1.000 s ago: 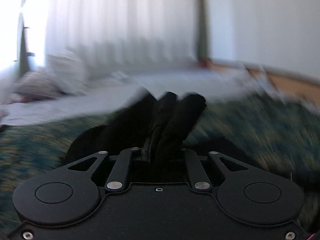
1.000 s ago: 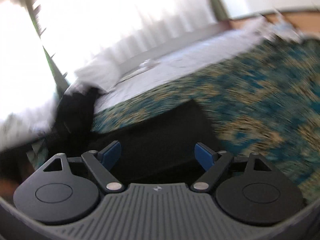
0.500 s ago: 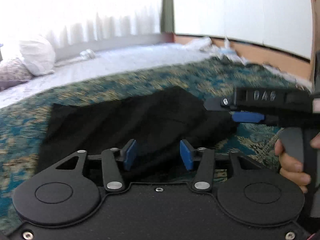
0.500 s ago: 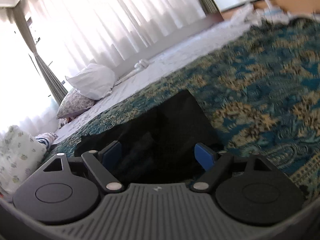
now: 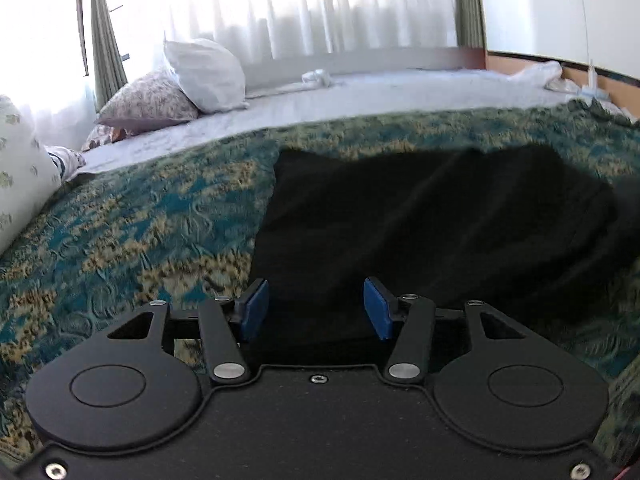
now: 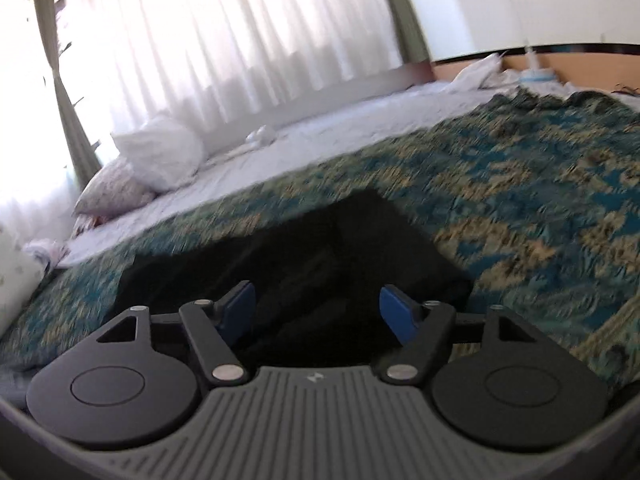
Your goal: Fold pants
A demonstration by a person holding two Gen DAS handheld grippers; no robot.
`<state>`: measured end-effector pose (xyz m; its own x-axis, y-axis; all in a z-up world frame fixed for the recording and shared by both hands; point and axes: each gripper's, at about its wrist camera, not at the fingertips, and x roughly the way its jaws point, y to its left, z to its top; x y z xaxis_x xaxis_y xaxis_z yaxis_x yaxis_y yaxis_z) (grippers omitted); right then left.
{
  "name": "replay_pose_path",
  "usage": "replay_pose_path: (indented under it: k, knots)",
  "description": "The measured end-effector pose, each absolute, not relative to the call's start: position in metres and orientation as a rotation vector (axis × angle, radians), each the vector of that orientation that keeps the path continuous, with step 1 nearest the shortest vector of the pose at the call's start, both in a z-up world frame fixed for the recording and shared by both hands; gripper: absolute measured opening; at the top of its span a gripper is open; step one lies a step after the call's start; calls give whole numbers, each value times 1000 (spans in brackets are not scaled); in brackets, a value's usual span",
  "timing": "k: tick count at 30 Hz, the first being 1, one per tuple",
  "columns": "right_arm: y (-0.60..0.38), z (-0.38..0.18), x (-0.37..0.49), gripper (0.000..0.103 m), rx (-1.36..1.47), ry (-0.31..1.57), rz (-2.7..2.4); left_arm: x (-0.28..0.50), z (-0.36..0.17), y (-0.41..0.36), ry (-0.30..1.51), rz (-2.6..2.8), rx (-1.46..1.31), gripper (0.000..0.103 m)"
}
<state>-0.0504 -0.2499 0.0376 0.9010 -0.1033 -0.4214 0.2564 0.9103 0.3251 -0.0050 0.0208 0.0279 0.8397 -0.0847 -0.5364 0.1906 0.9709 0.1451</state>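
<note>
The black pants (image 5: 420,220) lie folded in a flat, dark rectangle on the teal and gold patterned bedspread (image 5: 140,232). My left gripper (image 5: 315,292) hovers over their near left edge, open, its blue pads apart and touching no cloth. In the right wrist view the same pants (image 6: 320,252) spread out ahead of my right gripper (image 6: 317,296), whose jaws are closing. Its pads press on nothing, and the dark cloth lies just beyond and below them. Neither gripper shows in the other's view.
Behind the bedspread (image 6: 540,200) is a white sheet (image 5: 380,96) with a white pillow (image 5: 204,74) and a flowered pillow (image 5: 148,100) at the far left. Another pale pillow (image 5: 20,172) sits at the left edge. Bright curtains fill the back; crumpled white bedding (image 6: 476,74) lies far right.
My left gripper, shut on a raised bunch of black cloth a second ago, has let go and opened; the pants now lie flat. The right gripper's jaws have narrowed, and it has left the left view.
</note>
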Motion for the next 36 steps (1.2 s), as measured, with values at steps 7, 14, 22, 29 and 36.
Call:
replay_pose_path:
  k: [7, 14, 22, 29, 36]
  knots:
    - [-262, 38, 15, 40, 336, 657, -172, -9, 20, 19, 539, -161, 195, 51]
    - [-251, 73, -32, 10, 277, 532, -193, -23, 37, 35, 523, -216, 117, 51]
    - [-264, 50, -35, 57, 345, 575, -196, -39, 49, -1, 447, -383, 192, 56]
    - [-255, 44, -14, 67, 336, 618, -160, -46, 34, -46, 463, -486, 315, 59]
    - [-245, 44, -8, 61, 368, 588, -141, -45, 28, -77, 437, -517, 370, 61]
